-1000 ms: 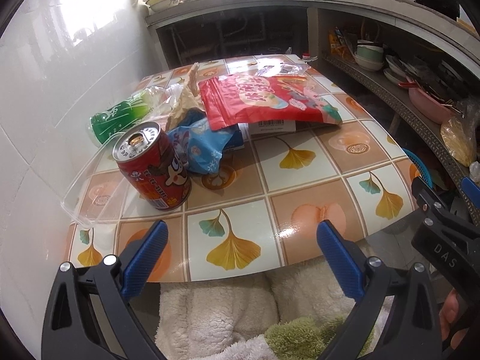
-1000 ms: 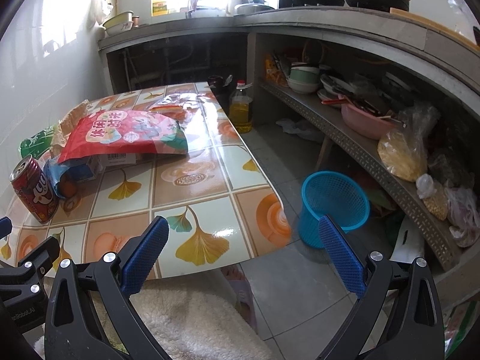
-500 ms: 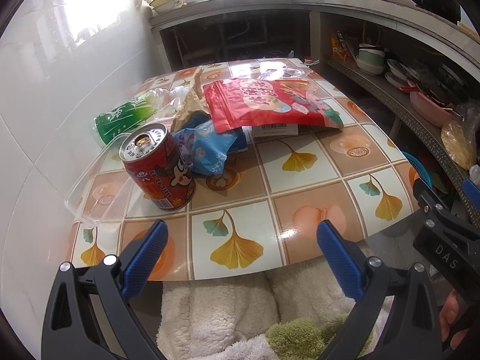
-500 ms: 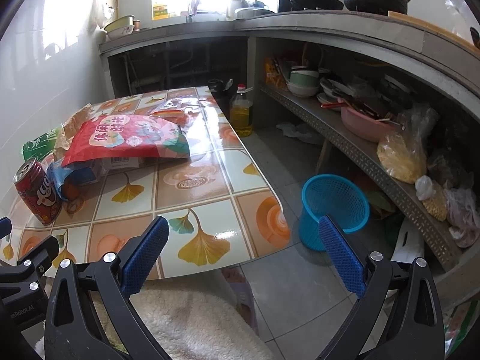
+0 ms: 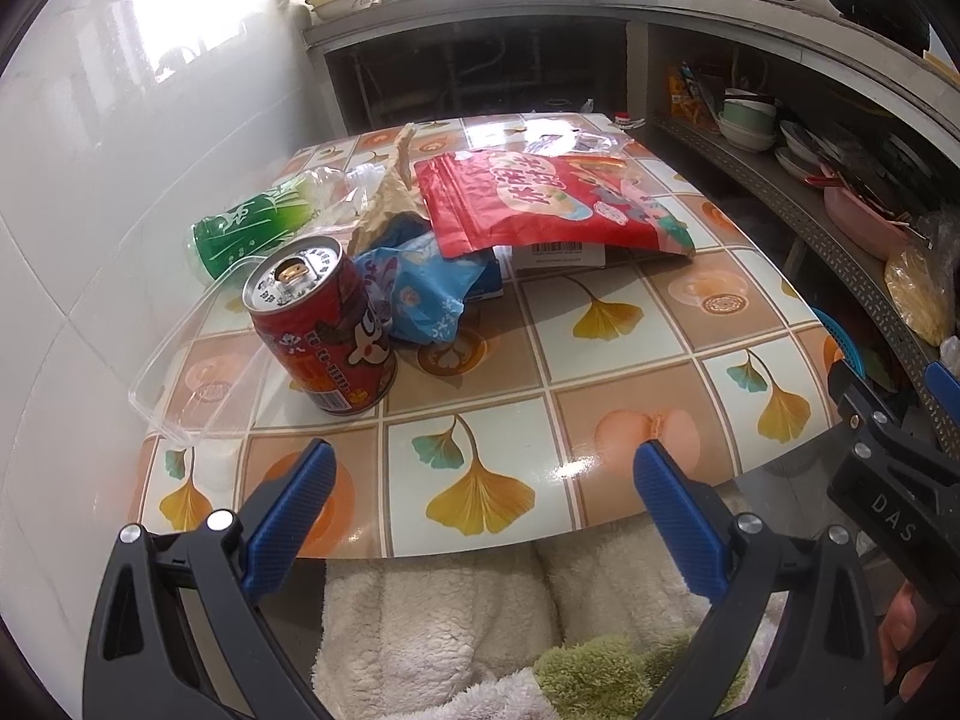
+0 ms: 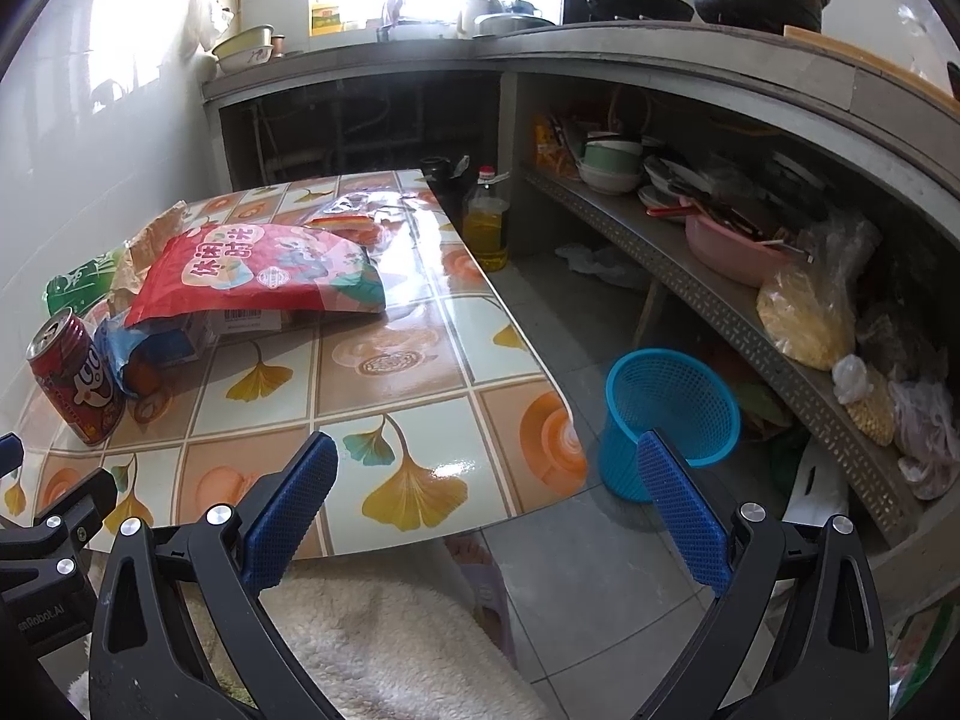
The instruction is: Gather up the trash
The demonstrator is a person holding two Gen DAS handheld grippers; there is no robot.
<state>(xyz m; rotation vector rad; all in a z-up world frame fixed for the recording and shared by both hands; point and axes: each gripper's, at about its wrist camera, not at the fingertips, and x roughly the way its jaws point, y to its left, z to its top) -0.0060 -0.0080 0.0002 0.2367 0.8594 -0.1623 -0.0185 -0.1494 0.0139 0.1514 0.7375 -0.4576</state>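
Note:
Trash lies on the tiled table (image 5: 600, 372): a red drink can (image 5: 321, 324) (image 6: 75, 378) stands upright at the near left, with a blue wrapper (image 5: 420, 294) beside it. Behind are a large red snack bag (image 5: 552, 204) (image 6: 258, 270), a green bottle (image 5: 252, 228) and a brown paper bag (image 5: 390, 198). A clear plastic lid (image 5: 198, 372) lies left of the can. My left gripper (image 5: 480, 468) is open over the table's near edge, holding nothing. My right gripper (image 6: 486, 462) is open over the near right corner. A blue mesh bin (image 6: 669, 414) stands on the floor right of the table.
A white tiled wall runs along the table's left side. A concrete counter and a low shelf (image 6: 720, 294) with bowls, a pink basin and bags curve round the back and right. A bottle of oil (image 6: 486, 228) stands on the floor. The person's fleece-covered lap (image 5: 438, 618) is below the grippers.
Both grippers have eased slightly toward the table, so the can and the bags look a little nearer. Nothing on the table has moved and both grippers stay open.

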